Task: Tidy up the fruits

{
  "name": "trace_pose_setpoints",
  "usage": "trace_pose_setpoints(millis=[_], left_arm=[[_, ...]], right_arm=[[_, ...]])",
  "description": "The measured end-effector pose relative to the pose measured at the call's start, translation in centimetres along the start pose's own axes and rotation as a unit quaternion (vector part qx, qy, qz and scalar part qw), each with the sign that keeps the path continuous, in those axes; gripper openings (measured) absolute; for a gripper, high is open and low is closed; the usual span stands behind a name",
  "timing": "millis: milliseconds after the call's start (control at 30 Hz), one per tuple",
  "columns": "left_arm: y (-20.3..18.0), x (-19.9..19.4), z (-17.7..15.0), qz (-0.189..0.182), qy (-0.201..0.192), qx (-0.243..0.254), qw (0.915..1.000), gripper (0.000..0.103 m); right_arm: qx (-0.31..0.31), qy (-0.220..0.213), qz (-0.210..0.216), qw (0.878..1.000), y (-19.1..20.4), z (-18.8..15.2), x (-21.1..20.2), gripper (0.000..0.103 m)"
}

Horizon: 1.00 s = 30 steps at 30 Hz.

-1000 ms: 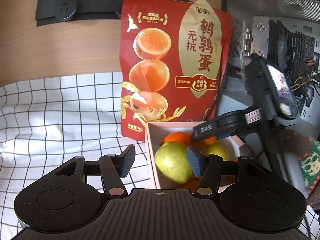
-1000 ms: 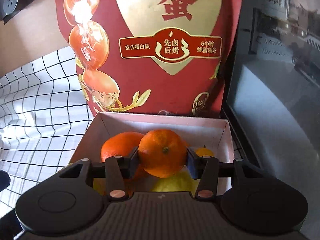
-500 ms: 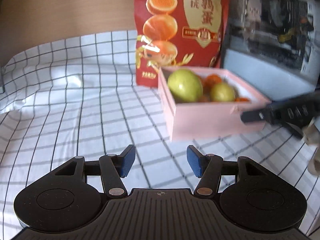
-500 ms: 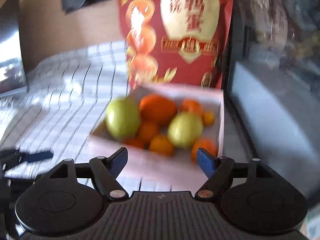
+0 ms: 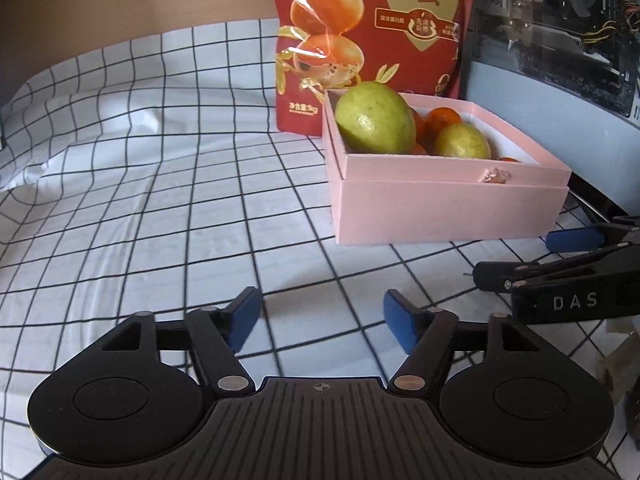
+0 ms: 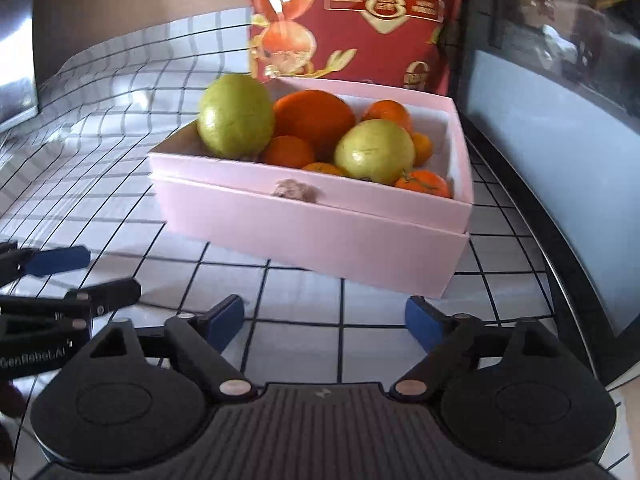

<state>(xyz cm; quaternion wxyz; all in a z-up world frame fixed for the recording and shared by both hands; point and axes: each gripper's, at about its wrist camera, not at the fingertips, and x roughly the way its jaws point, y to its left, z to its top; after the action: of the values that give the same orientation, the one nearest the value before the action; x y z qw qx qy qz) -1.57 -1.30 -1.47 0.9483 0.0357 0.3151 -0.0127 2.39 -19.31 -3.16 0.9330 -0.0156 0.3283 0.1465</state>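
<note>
While both handheld grippers hover low over a white tablecloth [image 5: 160, 184] with a black grid, a pink box [image 6: 312, 236] of fruit sits ahead of them. From the right wrist view, the box holds two large green fruits: one green fruit [image 6: 236, 116] at the near left corner, a second green fruit [image 6: 376, 151] toward the right. A large orange [image 6: 316, 114] lies between and behind them, with several small tangerines [image 6: 423, 184] tucked around. A red snack bag [image 6: 352, 20] stands upright just behind the box, and a dark glass-sided computer case [image 5: 560, 20] stands to the right.

The right gripper [image 6: 324, 322] has its blue-padded jaws opening, with nothing between them, only cloth below. The left gripper [image 5: 322, 320] is likewise opening and empty, well short of the box. Each gripper's fingers show at the edge of the other's view.
</note>
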Motion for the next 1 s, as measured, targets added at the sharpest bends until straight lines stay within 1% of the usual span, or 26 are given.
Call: trace_pose_setpoints(millis=[67, 167, 267, 433, 1000], left_arm=[[-0.21, 0.31, 0.2, 0.005, 0.0, -0.006, 1.0, 0.077], [-0.51, 0.55, 0.31, 0.016, -0.004, -0.013, 0.9998, 0.076], [-0.46, 0.56, 0.34, 0.016, -0.004, -0.014, 0.9998, 0.076], [-0.51, 0.6, 0.32, 0.019, -0.004, -0.011, 0.9998, 0.077], [-0.5, 0.62, 0.31, 0.019, -0.004, -0.01, 0.9998, 0.077]], right_arm=[[0.008, 0.001, -0.009, 1.0, -0.11, 0.0, 0.21, 0.096], [0.016, 0.003, -0.02, 1.0, 0.04, -0.1, 0.27, 0.1], [0.019, 0.001, -0.022, 1.0, -0.23, -0.2, 0.39, 0.103], [0.017, -0.02, -0.024, 0.999, -0.23, -0.71, 0.31, 0.103], [0.019, -0.02, -0.024, 0.999, -0.3, -0.64, 0.19, 0.103]])
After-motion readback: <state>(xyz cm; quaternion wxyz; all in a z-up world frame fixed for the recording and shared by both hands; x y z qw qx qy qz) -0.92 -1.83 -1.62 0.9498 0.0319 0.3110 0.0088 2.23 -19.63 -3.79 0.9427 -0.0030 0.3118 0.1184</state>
